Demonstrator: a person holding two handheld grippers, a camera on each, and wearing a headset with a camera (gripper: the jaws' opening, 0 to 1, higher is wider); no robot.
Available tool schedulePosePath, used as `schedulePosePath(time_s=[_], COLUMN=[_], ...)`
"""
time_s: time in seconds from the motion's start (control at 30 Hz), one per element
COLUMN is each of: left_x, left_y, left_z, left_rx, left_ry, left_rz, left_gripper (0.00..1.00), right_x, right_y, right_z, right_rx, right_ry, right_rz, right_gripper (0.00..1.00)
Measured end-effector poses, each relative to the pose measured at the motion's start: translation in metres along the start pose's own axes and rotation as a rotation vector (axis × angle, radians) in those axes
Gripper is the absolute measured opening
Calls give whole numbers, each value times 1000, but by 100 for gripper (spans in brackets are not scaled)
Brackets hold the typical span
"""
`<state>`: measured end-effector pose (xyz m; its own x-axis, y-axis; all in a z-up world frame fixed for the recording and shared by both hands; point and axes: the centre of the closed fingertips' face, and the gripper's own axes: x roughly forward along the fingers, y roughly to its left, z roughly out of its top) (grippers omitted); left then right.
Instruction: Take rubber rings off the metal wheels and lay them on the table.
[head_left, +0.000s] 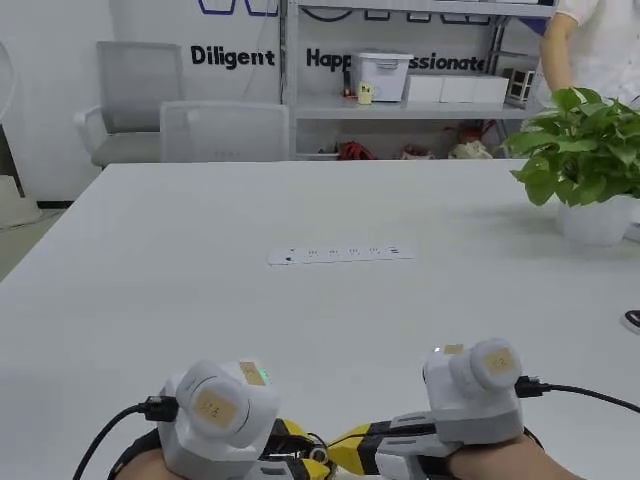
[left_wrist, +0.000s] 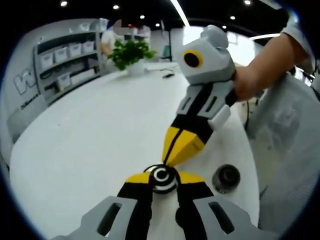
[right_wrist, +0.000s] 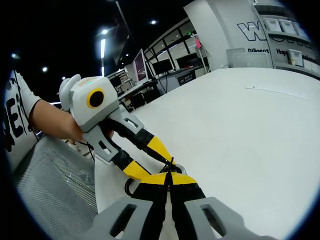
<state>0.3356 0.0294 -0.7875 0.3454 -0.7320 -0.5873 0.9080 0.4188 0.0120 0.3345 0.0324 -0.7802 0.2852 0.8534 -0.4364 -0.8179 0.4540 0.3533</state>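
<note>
Where both grippers meet at the near edge of the table (head_left: 300, 200), we find the left gripper (left_wrist: 165, 180) clamped on a metal wheel (left_wrist: 162, 174) and the right gripper (right_wrist: 170, 179) pinched on its rubber ring (right_wrist: 172, 163), not yet off. A second dark wheel (left_wrist: 226, 177) lies just beside. We judge most work remains.

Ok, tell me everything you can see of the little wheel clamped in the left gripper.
The wheel is small and round: a black rubber ring around a pale, metal-looking hub with concentric circles. It faces the left gripper's camera, low over the white table near its edge, clamped between the yellow-tipped jaws of the left gripper. The right gripper, jaws shut, meets its upper rim, seemingly pinching the ring. Whether the wheel touches the table is unclear.
</note>
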Motion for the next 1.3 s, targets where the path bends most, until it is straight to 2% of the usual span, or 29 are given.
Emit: schedulePosePath(time_s=[0.43,0.93,1.1,1.3], left_x=[-17,-42,-53,-61], left_y=[-3,-18,-21,-25], left_z=[10,26,34,39], left_rx=[-28,-21,-17,-3], left_ry=[-42,-104,-126,-138], left_rz=[0,-9,-10,-11], left_gripper=[25,35,39,43], right_x=[-5,-14,-16,-17], right_y=[3,9,15,22], right_z=[10,28,33,35], right_rx=[0,-1,-1,-10], right_ry=[-22,-68,-80,-81], right_rz=[10,7,16,25], right_gripper=[0,0,0,0])
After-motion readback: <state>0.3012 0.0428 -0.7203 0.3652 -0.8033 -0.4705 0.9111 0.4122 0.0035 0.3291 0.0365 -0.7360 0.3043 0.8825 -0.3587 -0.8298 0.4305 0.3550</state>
